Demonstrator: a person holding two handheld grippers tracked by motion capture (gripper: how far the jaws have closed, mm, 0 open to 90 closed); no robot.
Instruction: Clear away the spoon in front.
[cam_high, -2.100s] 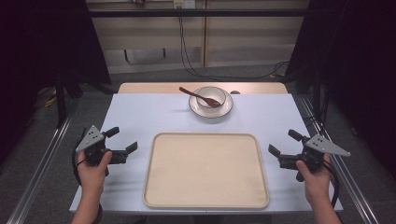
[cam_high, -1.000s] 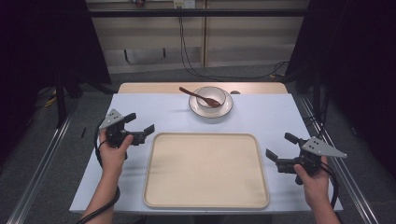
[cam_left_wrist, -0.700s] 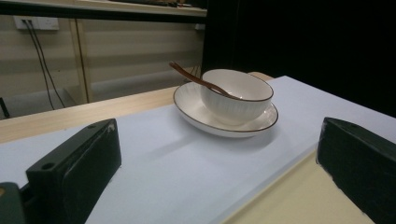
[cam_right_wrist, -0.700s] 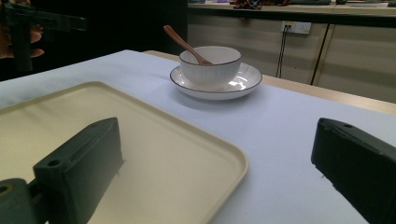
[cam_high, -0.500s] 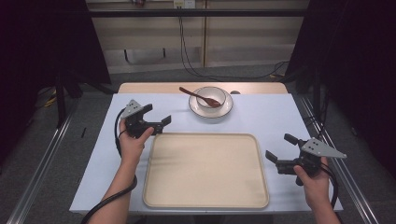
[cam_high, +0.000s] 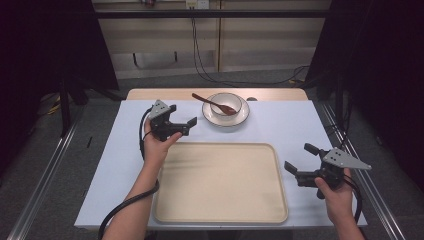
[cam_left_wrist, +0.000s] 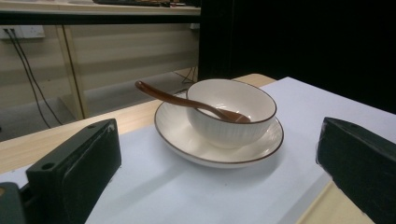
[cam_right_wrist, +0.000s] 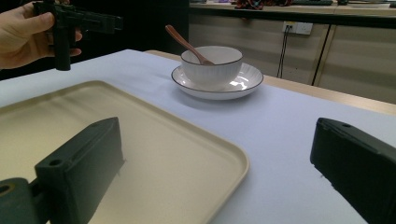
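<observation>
A white bowl (cam_high: 225, 104) sits on a white saucer (cam_high: 242, 116) at the far middle of the counter (cam_high: 295, 127), and a brown spoon (cam_high: 214, 103) leans inside it, handle pointing up and out over the rim toward the left. Closer to the person, a beige tray (cam_high: 220, 182) lies flat and bare on the pale sheet that covers the counter. The left tool (cam_high: 181, 126) hangs just beyond the tray's far left corner, near the saucer but not touching it, its jaws spread wide and aimed at the bowl with nothing between them. The right tool (cam_high: 298, 162) is held just beside the tray's right edge, well apart from the bowl, jaws likewise spread and gripping nothing. Cables hang down the wall behind the counter.
</observation>
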